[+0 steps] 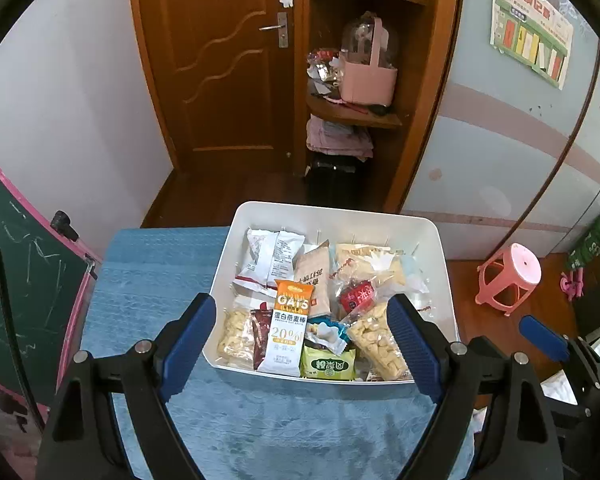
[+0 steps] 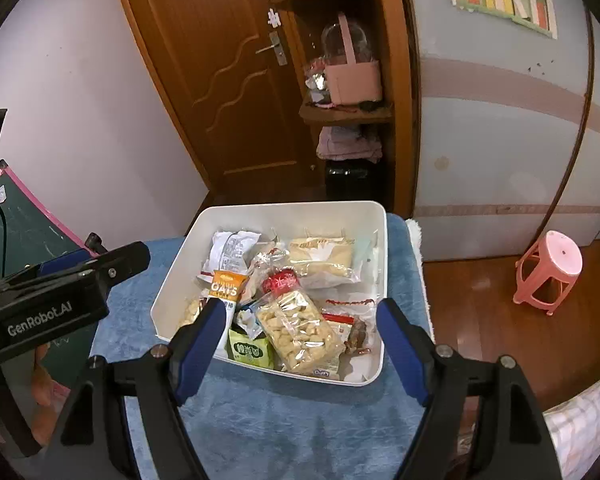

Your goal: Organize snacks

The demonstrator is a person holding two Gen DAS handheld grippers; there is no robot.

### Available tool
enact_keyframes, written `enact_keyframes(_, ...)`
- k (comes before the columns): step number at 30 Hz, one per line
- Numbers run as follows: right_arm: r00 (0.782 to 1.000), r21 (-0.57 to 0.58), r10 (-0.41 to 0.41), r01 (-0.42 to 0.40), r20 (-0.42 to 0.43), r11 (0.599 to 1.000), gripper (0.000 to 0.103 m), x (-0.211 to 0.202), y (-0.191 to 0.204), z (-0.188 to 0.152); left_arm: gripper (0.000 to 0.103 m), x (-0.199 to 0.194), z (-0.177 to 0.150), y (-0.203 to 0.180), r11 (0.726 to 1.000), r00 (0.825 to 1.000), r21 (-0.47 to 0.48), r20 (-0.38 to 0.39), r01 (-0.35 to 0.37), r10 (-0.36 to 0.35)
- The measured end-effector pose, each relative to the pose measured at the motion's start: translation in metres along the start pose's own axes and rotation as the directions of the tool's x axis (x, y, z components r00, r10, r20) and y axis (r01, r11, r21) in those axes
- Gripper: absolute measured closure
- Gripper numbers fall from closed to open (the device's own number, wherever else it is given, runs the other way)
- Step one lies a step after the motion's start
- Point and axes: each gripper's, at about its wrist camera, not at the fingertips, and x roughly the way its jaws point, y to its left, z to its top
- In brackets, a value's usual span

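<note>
Left wrist view: white snack bin [image 1: 440,240] is sitting on blue tabletop [image 1: 160,272], just beyond left tongs [image 1: 304,344]; right tongs [image 2: 302,346] also hovering short of it, both released, grasping nothing.

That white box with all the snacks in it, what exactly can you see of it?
The white box is an open-topped rectangular bin with rounded corners and smooth walls that flare slightly outward; it looks like plastic and has no lid. It sits flat on a blue fuzzy cloth, close to the cloth's far edge. Inside lie loose wrapped snacks in a jumble, among them an orange oat bar, a green packet and a clear bag of pale puffs. Neither gripper touches it.
</note>
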Motion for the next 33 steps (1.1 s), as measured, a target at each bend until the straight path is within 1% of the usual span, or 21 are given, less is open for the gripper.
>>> enact_keyframes(6, 1.0, 0.015, -0.013, 0.013, -0.001, 1.0, 0.025, -0.006, 0.002, -0.006, 0.016, -0.008, -0.006, 0.007, 1.0, 1.0, -0.021, 0.012, -0.009, 0.01)
enact_keyframes(13, 0.998, 0.0, -0.056, 0.056, 0.035, 0.998, 0.025, -0.03, 0.012, -0.015, 0.016, -0.03, -0.016, 0.019, 0.999, 0.999, -0.041, 0.043, -0.01, 0.012)
enact_keyframes(19, 0.994, -0.01, -0.086, 0.087, 0.063, 0.996, 0.025, -0.064, 0.028, -0.026, 0.016, -0.066, -0.03, 0.032, 0.999, 0.997, -0.039, 0.079, 0.001, 0.002)
enact_keyframes(22, 0.993, -0.021, -0.099, 0.101, 0.064, 0.995, 0.025, -0.084, 0.041, -0.035, 0.016, -0.086, -0.037, 0.039, 0.999, 0.996, -0.036, 0.092, 0.013, -0.01)
enact_keyframes(25, 0.992, -0.023, -0.101, 0.103, 0.073, 0.994, 0.025, -0.105, 0.053, -0.042, 0.016, -0.106, -0.044, 0.045, 0.999, 0.995, -0.03, 0.093, 0.029, -0.026)
enact_keyframes(30, 0.988, -0.017, -0.123, 0.125, 0.097, 0.992, 0.025, -0.141, 0.073, -0.06, 0.015, -0.143, -0.068, 0.059, 0.999, 0.994, 0.0, 0.093, 0.054, -0.054)
enact_keyframes(33, 0.989, -0.003, -0.119, 0.12, 0.091, 0.993, 0.025, -0.154, 0.085, -0.069, 0.014, -0.163, -0.086, 0.07, 0.998, 0.995, 0.019, 0.08, 0.056, -0.057)
